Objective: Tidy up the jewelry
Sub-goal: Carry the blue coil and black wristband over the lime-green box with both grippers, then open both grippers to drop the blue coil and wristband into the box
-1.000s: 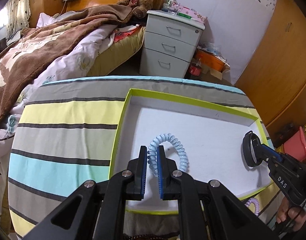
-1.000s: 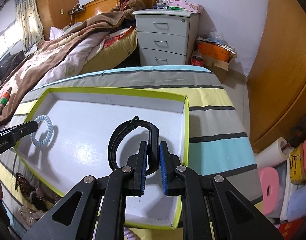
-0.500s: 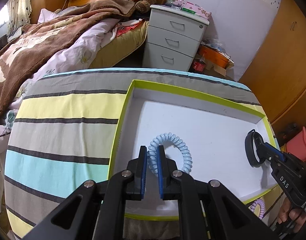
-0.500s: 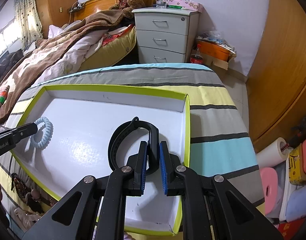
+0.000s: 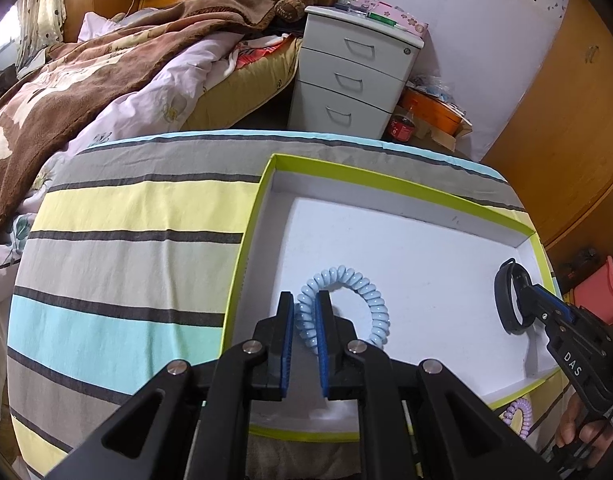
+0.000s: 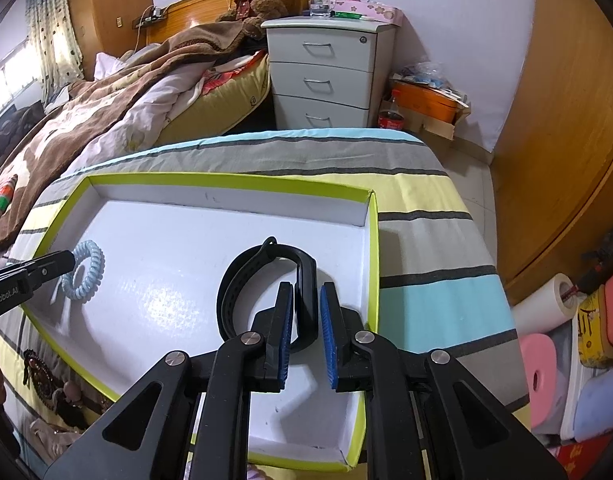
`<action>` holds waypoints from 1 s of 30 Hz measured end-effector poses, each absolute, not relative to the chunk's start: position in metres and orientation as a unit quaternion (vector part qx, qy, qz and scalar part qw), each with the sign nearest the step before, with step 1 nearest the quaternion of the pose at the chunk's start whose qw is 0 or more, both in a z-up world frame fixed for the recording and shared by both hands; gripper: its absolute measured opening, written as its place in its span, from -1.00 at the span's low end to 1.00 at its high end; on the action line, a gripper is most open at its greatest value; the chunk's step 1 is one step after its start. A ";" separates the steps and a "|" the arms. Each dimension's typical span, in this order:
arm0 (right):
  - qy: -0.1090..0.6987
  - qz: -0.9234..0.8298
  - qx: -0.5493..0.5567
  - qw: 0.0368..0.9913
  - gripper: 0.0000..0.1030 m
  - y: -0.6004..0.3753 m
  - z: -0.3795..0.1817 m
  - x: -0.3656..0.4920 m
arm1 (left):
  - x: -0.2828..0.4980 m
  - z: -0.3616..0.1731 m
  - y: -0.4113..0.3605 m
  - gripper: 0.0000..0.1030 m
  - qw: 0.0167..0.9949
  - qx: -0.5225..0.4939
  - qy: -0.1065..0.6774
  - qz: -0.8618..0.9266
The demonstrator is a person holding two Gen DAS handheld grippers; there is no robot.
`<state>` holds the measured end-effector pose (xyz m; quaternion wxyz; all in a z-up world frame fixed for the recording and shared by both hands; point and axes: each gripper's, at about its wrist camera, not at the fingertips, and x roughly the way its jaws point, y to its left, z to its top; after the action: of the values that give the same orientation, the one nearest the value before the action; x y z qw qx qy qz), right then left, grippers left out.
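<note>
While both grippers hang over the white tray with the lime-green rim (image 5: pixel 406 190), each has one piece between its blue pads. The left gripper (image 5: pixel 306 312) straddles one side of a pale blue spiral hair tie (image 5: pixel 370 288), which lies low over the tray floor near the tray's left wall. Its jaws stand slightly apart, and a thin gap shows on either side of the coil, so I judge the grip slack or just being let go; I cannot tell whether the pads touch it. The right gripper (image 6: pixel 306 304) frames the body of a black wristband (image 6: pixel 246 272), looped on the tray floor close to the right wall. There too the jaws show narrow gaps beside the band, so it looks released or nearly so, though I cannot be sure.

As a judgement of progress, two items sit inside the tray, well apart from each other, so the sorting is under way but not finished. Outside the tray, a lilac spiral hair tie (image 5: pixel 520 416) lies on the striped cloth (image 5: pixel 126 240) by the near edge, and a dark beaded piece (image 6: pixel 36 364) with some pale trinkets (image 6: pixel 72 394) rests beside the tray's left corner. Those appear to be left.
</note>
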<state>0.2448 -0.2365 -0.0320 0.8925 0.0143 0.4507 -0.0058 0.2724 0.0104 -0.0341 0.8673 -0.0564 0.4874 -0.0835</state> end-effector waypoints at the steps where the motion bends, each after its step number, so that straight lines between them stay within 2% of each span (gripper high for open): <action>1: 0.450 -0.007 0.015 0.893 -0.67 -0.237 -0.031 0.244 | 0.272 -0.033 0.010 -0.67 0.868 -0.057 0.486 -0.084; 5: 0.443 -0.007 0.017 0.896 -0.63 -0.238 -0.025 0.240 | 0.269 -0.029 0.011 -0.53 0.870 -0.059 0.482 -0.087; 10: 0.424 0.002 0.019 0.906 -0.46 -0.235 -0.012 0.226 | 0.254 -0.016 0.011 -0.31 0.877 -0.059 0.466 -0.098; 20: 0.398 0.015 0.029 0.917 -0.45 -0.234 0.006 0.184 | 0.214 0.011 0.021 -0.19 0.894 -0.057 0.432 -0.106; 30: 0.390 0.029 0.046 0.919 -0.43 -0.234 0.005 0.139 | 0.167 0.015 0.031 -0.08 0.895 -0.066 0.422 -0.132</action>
<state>0.1390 -0.2343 0.0047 0.9193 0.0458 0.3897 0.0286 0.1674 0.0306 0.0150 0.8946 -0.0655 0.4220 -0.1316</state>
